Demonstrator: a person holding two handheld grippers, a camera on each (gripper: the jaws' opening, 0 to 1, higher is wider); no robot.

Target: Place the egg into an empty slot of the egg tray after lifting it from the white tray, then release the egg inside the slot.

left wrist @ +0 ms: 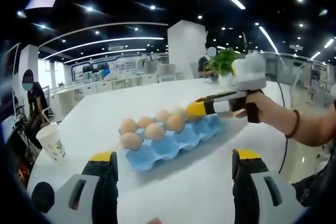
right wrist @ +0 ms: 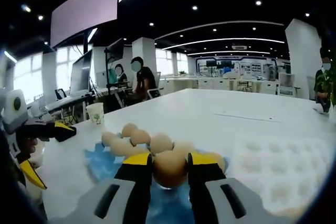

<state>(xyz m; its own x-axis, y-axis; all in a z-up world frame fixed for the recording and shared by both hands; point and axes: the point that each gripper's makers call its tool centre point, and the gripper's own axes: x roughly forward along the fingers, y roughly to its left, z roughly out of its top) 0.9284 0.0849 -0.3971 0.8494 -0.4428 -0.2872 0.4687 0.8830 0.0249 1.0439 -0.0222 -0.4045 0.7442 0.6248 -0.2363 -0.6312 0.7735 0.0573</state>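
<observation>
- Your white table (left wrist: 173, 98) carries the blue egg tray (left wrist: 176, 142), partly filled with eggs.
- Your left gripper (left wrist: 173, 169) hangs with jaws spread wide, holding nothing.
- Your right gripper (right wrist: 170, 170) clamps the egg (right wrist: 169, 168) over the blue egg tray.

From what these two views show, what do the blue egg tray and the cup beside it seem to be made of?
The blue egg tray looks like thin moulded plastic, though possibly dyed pulp: its colour is even and its scalloped pockets slightly glossy. The cup seems to be matte paper, white with a printed green motif and a rolled rim.
</observation>
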